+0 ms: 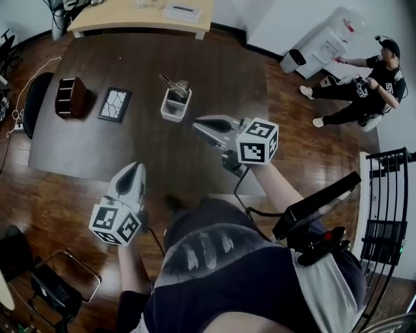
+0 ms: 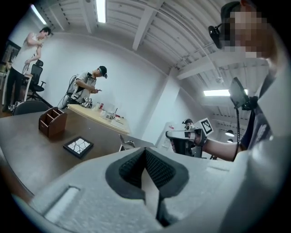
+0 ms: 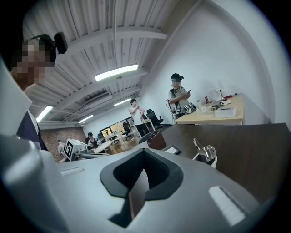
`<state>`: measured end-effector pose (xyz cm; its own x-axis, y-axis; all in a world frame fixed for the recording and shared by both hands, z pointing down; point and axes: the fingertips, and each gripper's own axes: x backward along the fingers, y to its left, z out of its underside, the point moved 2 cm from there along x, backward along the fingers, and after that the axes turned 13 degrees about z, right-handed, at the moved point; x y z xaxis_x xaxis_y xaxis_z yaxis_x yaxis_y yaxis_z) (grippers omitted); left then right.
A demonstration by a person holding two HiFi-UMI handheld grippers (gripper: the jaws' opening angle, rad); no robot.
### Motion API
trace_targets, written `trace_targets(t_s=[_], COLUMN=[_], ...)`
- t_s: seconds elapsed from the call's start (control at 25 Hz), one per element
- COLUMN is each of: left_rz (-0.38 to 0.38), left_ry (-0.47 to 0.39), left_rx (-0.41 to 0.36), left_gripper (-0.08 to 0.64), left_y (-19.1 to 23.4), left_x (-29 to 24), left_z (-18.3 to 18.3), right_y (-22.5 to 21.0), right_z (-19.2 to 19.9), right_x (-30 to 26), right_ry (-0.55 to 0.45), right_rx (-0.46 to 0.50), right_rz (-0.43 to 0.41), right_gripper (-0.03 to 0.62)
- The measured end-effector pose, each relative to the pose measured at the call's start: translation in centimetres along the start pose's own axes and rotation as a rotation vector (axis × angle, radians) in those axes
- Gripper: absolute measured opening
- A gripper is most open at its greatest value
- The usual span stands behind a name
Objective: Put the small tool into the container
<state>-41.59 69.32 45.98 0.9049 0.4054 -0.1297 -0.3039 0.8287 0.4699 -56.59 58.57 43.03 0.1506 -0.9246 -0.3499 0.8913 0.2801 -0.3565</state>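
Observation:
A small white container (image 1: 174, 108) stands on the dark table (image 1: 214, 71), with a metal tool (image 1: 175, 84) sticking up out of it. The same container (image 3: 208, 158) and tool (image 3: 200, 147) show in the right gripper view, and the container (image 2: 126, 144) shows small in the left gripper view. My right gripper (image 1: 198, 123) hovers just right of the container, over the table's near part; its jaws are shut with nothing between them (image 3: 144, 154). My left gripper (image 1: 134, 168) hangs off the table's near edge, close to my body, shut and empty (image 2: 146, 151).
A brown wooden organizer (image 1: 70, 96) and a black-framed tile (image 1: 114, 104) lie at the table's left. A light wooden desk (image 1: 143, 16) stands behind it. A black chair (image 1: 32, 104) is at the left, a seated person (image 1: 364, 84) and a black railing (image 1: 387, 195) at the right.

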Motion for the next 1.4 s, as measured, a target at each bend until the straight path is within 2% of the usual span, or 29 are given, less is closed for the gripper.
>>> trace_targets(t_s=[0.12, 0.24, 0.4, 0.68, 0.8, 0.88, 1.04, 1.24, 1.4], left_rz=[-0.019, -0.032, -0.009, 0.01, 0.015, -0.01, -0.066, -0.118, -0.129], left_ry=[0.011, 0.031, 0.069, 0.153, 0.183, 0.207, 0.209, 0.199, 0.189], left_rx=[-0.027, -0.051, -0.068, -0.101, -0.099, -0.108, -0.108, -0.119, -0.106], left_gripper=[-0.002, -0.002, -0.002, -0.002, -0.002, 0.0, -0.001, 0.0, -0.001], left_y=[-1.4, -3.1, -7.9, -16.5, -20.2, -21.8, -23.3, -24.8, -25.4], left_x=[-0.2, -0.9, -3.4, -6.6, -7.7, -7.4, -5.4, -2.8, -0.5], left_z=[-0.2, 0.4, 2.2, 6.1, 7.9, 8.6, 9.8, 10.1, 10.5], right_y=[0.8, 1.3, 1.2, -1.9, -2.8, -2.5, -0.5, 2.1, 4.2], right_z=[-0.4, 0.0, 1.5, 6.2, 7.7, 8.5, 10.4, 10.4, 11.1], right_x=[1.7, 3.4, 8.3, 18.2, 21.9, 22.7, 22.8, 23.4, 23.2], right_ry=[-0.058, -0.089, -0.092, -0.137, -0.141, -0.129, -0.072, -0.087, -0.051], right_rx=[-0.081, -0.118, -0.197, -0.317, -0.404, -0.453, -0.431, -0.489, -0.49], right_rz=[-0.078, -0.145, -0.228, -0.217, -0.257, -0.296, -0.356, -0.459, -0.45], right_gripper=[0.0, 0.001, 0.002, 0.002, 0.002, 0.002, 0.002, 0.002, 0.002])
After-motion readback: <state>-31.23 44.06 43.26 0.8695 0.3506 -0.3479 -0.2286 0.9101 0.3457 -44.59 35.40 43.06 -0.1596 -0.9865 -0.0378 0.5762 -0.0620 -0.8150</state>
